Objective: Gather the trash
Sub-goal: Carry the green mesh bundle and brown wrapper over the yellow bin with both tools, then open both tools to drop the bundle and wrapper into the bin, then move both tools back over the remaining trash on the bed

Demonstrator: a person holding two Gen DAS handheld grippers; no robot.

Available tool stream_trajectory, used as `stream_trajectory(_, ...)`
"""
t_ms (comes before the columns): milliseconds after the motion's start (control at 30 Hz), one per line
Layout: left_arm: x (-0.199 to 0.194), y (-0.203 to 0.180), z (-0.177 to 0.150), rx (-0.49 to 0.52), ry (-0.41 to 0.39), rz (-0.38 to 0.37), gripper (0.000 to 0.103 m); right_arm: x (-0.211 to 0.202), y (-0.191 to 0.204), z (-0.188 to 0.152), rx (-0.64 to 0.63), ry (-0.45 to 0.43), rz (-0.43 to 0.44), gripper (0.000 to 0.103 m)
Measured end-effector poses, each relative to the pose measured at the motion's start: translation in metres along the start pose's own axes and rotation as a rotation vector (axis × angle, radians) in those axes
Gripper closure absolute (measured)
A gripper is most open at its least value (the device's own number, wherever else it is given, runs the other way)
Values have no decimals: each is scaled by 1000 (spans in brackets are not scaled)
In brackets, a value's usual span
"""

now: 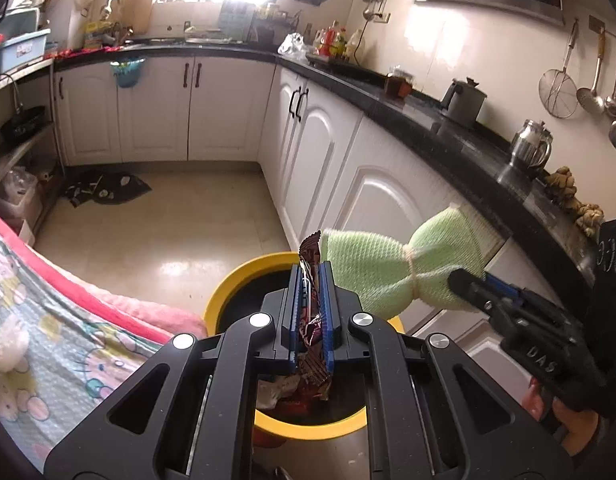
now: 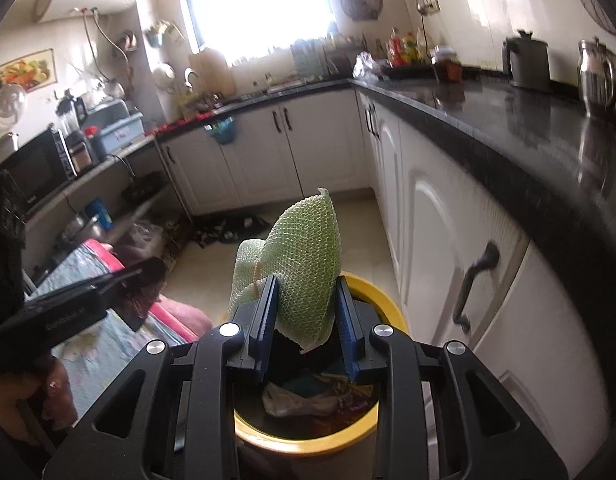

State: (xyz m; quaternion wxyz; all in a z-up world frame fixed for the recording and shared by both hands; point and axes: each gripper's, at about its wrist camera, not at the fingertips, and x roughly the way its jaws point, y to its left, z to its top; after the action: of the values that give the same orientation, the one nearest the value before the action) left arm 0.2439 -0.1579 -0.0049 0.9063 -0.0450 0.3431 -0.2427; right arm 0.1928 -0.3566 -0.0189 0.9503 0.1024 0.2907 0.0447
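Snack wrapper (image 1: pixel 310 312), pinched in my left tool (image 1: pixel 310 276), and green mesh sponge (image 2: pixel 304 276), clamped in my right tool (image 2: pixel 308 300), both poised above the yellow-rimmed trash bin (image 2: pixel 391 304) for dropping.

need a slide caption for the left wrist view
Left gripper clamps a brown snack wrapper above the yellow bin; right gripper holds a green cloth alongside.

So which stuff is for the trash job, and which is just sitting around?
For the job:
- brown wrapper in the left fingers
- green mesh cloth in the right fingers
- yellow bin below them

Just sitting around:
- steel jug
- grey kettle
- ladles on the wall
- dark rag on the floor
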Motion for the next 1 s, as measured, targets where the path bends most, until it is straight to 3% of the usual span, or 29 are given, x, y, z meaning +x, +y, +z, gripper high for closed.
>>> stream_trajectory(233, 27, 6, -13, -26, 53, -5, 97, 38, -6, -26, -10, 102, -53, 74)
stream_trajectory(433, 42, 14, -20, -59, 81, -11, 93, 53, -8, -35, 3, 136, -50, 70)
stream_trajectory(467, 44, 15, -21, -65, 81, -10, 89, 56, -9, -37, 4, 142, -52, 66)
stream_trajectory(500, 46, 17, -21, -71, 82, -5, 77, 58, -9, -38, 7, 146, -59, 54)
stream_trajectory(600, 48, 26, -23, -93, 84, 16, 62, 59, -14, -37, 24, 147, -78, 43)
stream_trajectory(633, 46, 28, -24, -99, 83, 25, 52, 59, -15, -37, 31, 148, -80, 42)
stream_trajectory(767, 33, 40, -28, -111, 72, 53, 34, 54, -17, -34, 48, 131, -84, 36)
stream_trajectory(800, 27, 43, -29, -109, 65, 66, 24, 52, -16, -33, 48, 125, -81, 36)
stream_trajectory(933, -1, 57, -34, -116, 28, 96, 11, 42, 0, -27, 40, 91, -26, 32)
stream_trajectory(1000, -15, 64, -37, -121, 12, 113, 11, 35, 12, -24, 23, 71, 8, 31)
